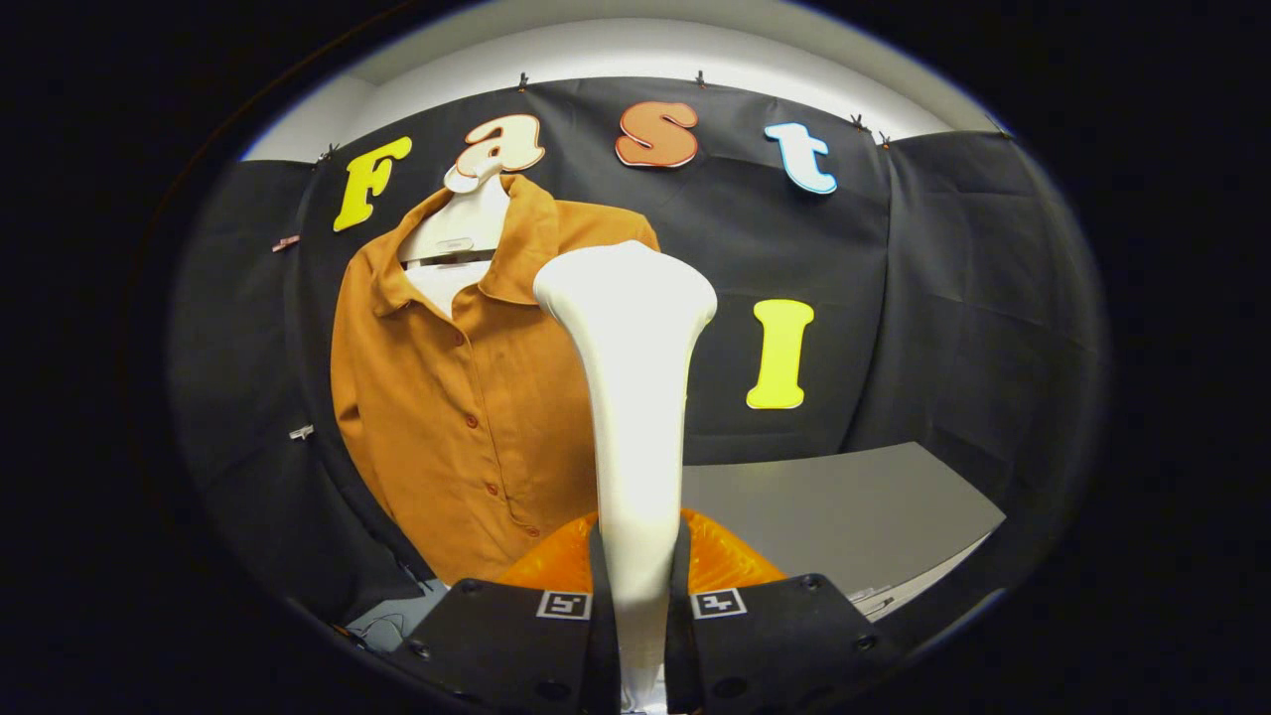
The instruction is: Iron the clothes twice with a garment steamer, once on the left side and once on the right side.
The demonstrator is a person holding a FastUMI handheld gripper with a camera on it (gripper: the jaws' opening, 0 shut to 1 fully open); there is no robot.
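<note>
tool [638, 596] pinches the white steamer [628, 397], its flared head before the orange buttoned shirt [457, 397].

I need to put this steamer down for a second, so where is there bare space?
The grey table is bare beyond the fingers, between the black cloth wall and the steamer, which the gripper is shut on. It is crowded toward the orange shirt hanging beside the steamer head.

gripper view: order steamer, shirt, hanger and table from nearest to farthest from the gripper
1. steamer, clamped between the fingers of the gripper
2. table, just beyond, to the right
3. shirt, hung ahead, to the left
4. hanger, at the shirt's collar; too close to rank apart
</note>
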